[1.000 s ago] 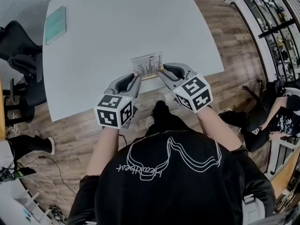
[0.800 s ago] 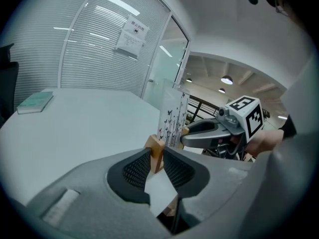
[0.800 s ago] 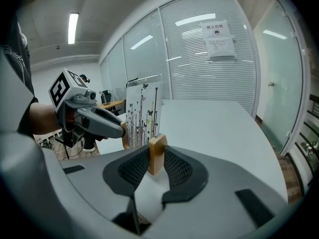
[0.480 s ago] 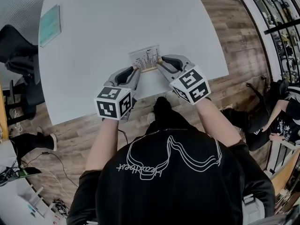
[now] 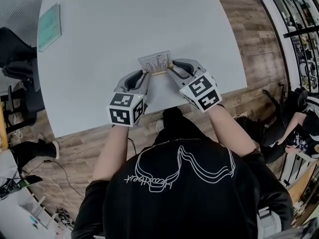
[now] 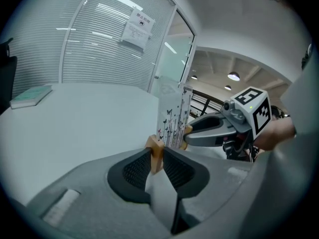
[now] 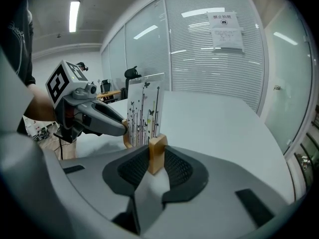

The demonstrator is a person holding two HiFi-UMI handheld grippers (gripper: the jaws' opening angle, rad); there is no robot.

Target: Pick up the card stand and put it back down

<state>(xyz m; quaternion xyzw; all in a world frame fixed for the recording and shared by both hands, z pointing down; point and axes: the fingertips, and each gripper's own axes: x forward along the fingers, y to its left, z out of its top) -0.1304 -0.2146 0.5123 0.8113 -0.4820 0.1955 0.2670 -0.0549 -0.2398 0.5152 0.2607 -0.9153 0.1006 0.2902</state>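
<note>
While the card stand (image 5: 155, 63) has hardly shifted this last second, we grip its wooden base (image 7: 156, 153) at both ends near the table's (image 5: 99, 44) front edge. The left gripper (image 5: 146, 75) jaws are closing on it and the right gripper (image 5: 171, 73) jaws are opening slightly. Probably we are setting it down.

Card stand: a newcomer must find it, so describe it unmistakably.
On the white table, look mid-way along the near edge. The card stand is an upright card printed with black stems and butterflies in a wooden base, unlike the flat teal book far left.
</note>
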